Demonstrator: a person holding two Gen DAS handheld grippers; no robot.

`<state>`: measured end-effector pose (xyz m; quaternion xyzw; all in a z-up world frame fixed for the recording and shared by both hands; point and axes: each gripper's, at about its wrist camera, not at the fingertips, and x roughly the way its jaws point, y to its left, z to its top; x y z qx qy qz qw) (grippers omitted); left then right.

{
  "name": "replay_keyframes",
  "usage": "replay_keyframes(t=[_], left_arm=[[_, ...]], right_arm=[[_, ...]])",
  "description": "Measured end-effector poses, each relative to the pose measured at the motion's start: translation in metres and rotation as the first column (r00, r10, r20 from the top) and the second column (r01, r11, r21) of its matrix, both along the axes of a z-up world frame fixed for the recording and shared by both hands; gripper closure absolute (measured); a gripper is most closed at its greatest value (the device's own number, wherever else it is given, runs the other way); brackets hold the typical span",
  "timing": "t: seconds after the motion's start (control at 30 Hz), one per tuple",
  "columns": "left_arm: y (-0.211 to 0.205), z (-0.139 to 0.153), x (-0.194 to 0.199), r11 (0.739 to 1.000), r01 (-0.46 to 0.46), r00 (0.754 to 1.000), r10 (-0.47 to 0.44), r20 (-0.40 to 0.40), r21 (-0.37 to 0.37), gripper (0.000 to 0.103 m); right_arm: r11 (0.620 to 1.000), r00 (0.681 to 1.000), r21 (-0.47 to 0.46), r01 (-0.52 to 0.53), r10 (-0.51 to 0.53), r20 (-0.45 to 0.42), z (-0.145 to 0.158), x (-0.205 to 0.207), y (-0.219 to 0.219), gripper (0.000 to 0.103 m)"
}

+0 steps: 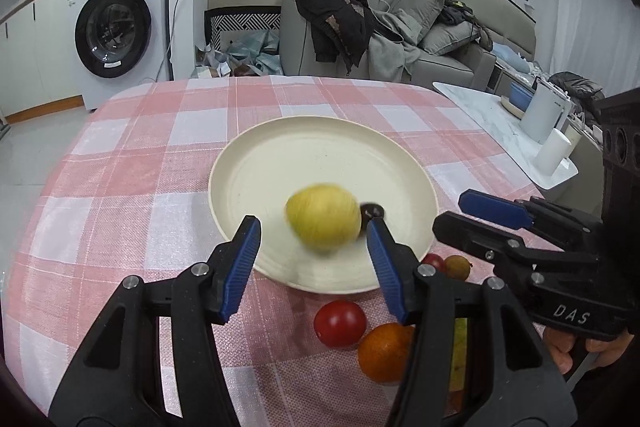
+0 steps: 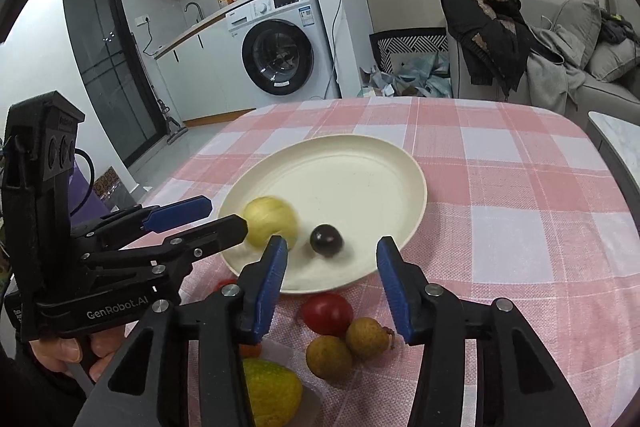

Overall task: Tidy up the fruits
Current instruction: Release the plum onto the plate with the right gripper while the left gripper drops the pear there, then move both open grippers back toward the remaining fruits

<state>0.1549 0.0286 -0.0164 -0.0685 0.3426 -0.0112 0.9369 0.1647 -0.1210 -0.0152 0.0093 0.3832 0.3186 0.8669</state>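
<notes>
Both grippers hover over the near edge of the cream plate (image 2: 360, 155), which serves as the landmark on the pink checked tablecloth (image 2: 520, 195). Left gripper (image 1: 314, 237) has its jaws spread with nothing pinched; the yellow fruit (image 1: 323, 217) lies on the plate between and just beyond its blue pads, blurred as if rolling. Right gripper (image 2: 332, 255) is likewise spread and empty, with the dark plum (image 2: 327, 239) resting on the plate just ahead of its fingertips, beside the yellow fruit.

Judged from how things lie, the sorting is only partly done. Two fruits sit on the plate, both close to its near rim. The rest lie on the cloth just off that near rim, toward the person: a red tomato (image 2: 327, 313) almost touching the rim, two tan longans (image 2: 348, 345) touching each other just behind it, a second tomato (image 1: 340, 323) and an orange (image 1: 384, 353) side by side, and a yellow-green fruit (image 2: 268, 387) furthest from the plate, apparently on a clear wrapper. A further red patch peeks out at the rim beneath the right gripper's left finger; whether it is that second tomato cannot be told.

Count, as far as visible: one plate, one yellow fruit, one plum, two tomatoes, two longans, one orange, one yellow-green fruit. So roughly six pieces appear left to move.
</notes>
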Motion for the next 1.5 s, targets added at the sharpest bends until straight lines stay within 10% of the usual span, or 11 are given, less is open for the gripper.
replay_keyframes(t=[0.33, 1.5], left_arm=[[0.002, 0.020, -0.042, 0.997, -0.031, 0.999, 0.029, 0.037, 0.067, 0.000], [-0.008, 0.013, -0.165, 0.991, -0.047, 0.999, 0.048, -0.012, 0.123, 0.001]], right_arm=[[0.999, 0.999, -0.014, 0.041, -0.041, -0.003, 0.012, -0.013, -0.026, 0.000], [0.992, 0.999, -0.124, -0.006, 0.001, -0.037, 0.015, -0.100, -0.053, 0.000]])
